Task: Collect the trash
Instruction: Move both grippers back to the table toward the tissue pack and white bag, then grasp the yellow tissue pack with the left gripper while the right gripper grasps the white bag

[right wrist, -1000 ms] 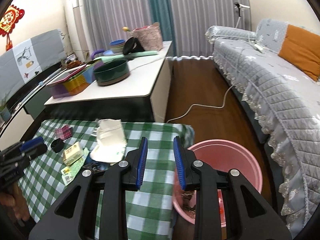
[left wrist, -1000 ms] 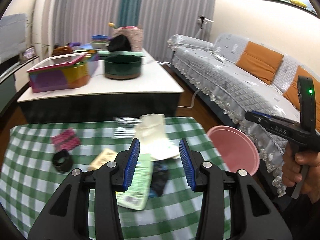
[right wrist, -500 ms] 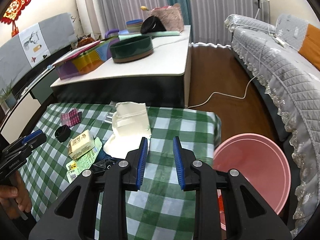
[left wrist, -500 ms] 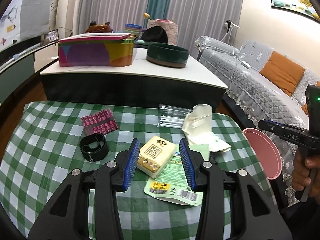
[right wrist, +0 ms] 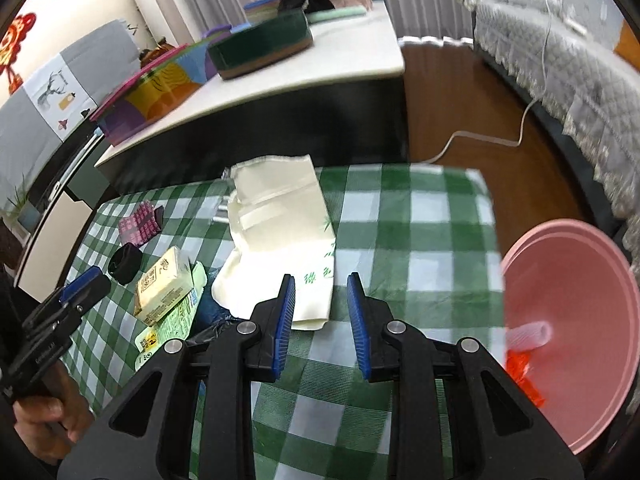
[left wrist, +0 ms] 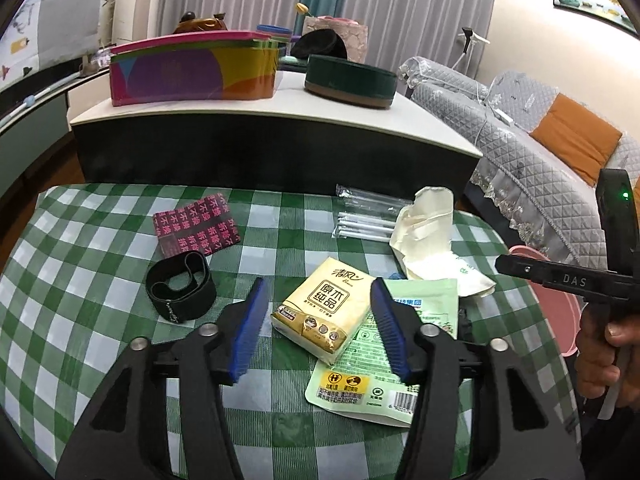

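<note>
Both hand-held grippers have dropped toward the tabletop. Your left hand-held gripper, jaws opening and holding nothing, straddles the tissue pack; it looks light and squashy, so pinch its long sides. Your right hand-held gripper is narrowly parted and empty, the cream paper bag just ahead.

Glossy tissue pack, checked cloth tablecloth, smooth pink plastic bin

Beyond the checked cloth I'm seeing a white-topped low table carrying a multicoloured box and a dark green round tin (well apart from each other). A grey quilted sofa with an orange cushion is sitting on the right, grey curtains hanging behind.
</note>
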Action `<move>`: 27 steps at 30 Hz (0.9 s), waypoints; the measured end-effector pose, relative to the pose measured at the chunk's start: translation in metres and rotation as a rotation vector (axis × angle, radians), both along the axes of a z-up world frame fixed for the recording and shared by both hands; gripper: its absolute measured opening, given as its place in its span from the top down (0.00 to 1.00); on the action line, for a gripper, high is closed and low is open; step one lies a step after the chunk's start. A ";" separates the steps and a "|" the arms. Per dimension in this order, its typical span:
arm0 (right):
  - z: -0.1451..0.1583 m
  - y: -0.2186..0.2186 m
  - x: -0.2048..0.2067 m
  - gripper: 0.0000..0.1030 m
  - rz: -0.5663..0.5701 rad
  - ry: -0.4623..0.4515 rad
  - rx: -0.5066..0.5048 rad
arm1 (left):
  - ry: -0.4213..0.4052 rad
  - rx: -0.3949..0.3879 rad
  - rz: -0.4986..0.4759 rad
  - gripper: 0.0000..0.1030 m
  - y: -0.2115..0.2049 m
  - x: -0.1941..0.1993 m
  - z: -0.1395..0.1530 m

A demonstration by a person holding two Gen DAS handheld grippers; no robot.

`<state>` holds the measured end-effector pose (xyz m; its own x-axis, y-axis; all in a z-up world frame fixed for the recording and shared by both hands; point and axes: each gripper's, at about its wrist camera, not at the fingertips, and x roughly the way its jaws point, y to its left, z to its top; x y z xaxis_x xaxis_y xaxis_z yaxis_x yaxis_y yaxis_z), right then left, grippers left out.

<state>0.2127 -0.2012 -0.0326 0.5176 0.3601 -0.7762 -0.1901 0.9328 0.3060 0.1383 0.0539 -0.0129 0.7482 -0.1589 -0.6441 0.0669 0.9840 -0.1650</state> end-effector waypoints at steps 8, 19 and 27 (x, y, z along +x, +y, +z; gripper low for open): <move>-0.024 0.005 0.011 0.64 0.006 0.096 0.049 | 0.050 -0.020 -0.001 0.33 0.000 0.019 -0.020; -0.032 0.015 0.016 0.63 0.051 0.156 0.114 | 0.147 -0.008 -0.012 0.30 -0.010 0.037 -0.045; -0.030 0.016 0.014 0.84 0.060 0.159 0.125 | 0.153 0.004 -0.023 0.37 -0.012 0.035 -0.045</move>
